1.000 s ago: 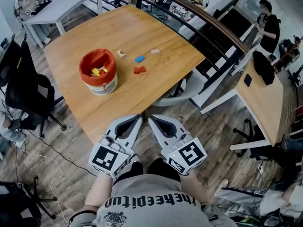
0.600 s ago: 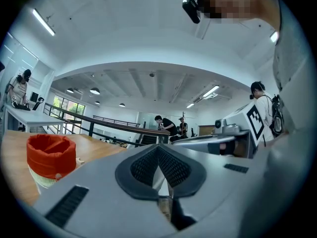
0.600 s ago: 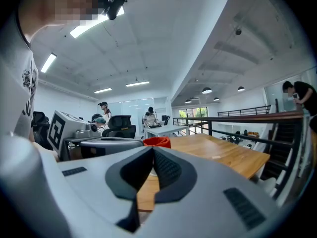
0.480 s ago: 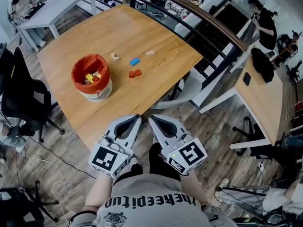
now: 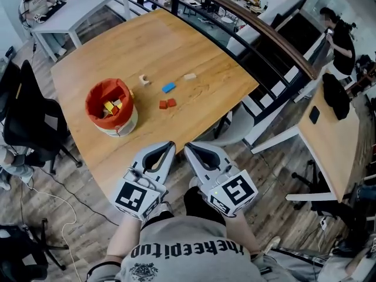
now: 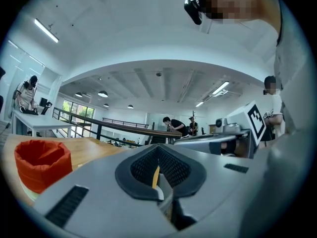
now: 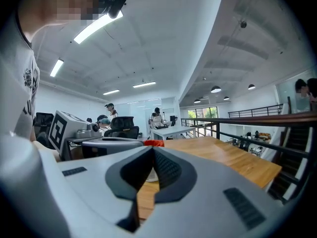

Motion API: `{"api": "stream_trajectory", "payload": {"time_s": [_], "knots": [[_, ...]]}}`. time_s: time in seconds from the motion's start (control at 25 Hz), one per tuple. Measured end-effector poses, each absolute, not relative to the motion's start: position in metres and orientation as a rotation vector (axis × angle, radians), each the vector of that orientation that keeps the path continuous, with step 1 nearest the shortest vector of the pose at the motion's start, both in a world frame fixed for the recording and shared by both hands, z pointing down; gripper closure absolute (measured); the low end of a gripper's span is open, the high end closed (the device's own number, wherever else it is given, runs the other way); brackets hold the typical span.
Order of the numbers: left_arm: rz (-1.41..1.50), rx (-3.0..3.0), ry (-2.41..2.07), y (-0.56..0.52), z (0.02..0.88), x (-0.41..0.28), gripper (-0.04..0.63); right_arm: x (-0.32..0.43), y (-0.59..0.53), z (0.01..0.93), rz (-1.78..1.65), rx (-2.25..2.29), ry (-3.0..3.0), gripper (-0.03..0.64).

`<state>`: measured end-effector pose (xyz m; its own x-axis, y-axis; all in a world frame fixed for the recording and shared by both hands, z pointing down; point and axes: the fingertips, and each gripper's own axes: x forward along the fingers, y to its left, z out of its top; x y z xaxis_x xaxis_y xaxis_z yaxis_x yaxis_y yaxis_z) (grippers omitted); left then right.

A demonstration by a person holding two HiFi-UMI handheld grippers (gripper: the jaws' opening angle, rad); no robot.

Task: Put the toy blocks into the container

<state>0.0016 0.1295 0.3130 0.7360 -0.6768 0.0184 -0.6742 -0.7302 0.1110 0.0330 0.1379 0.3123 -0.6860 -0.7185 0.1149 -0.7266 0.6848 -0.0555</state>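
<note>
Wooden table point(image 5: 176, 46) ahead of me: the bucket point(image 5: 110, 107) sits at ten o'clock with blocks inside, loose blocks point(image 5: 169, 87) lie at twelve. I see my left gripper point(image 5: 170, 145) and right gripper point(image 5: 188, 147) at six, jaws together, both empty

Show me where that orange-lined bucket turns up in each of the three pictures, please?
Head view: the bucket stands left of centre, near the table's left edge.
Left gripper view: the bucket sits low at the far left.
Right gripper view: only a red sliver of the bucket shows, near the centre.
Shared landmark: the wooden table it stands on.
</note>
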Motion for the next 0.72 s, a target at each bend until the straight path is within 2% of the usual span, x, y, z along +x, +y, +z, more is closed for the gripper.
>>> {"api": "stream_trajectory", "payload": {"time_s": [0.72], "knots": [[0.013, 2.753, -1.272, 0.067, 0.314, 0.056, 0.581, 0.09, 0.069, 0.312, 0.182, 1.04, -2.886, 0.604]]}}
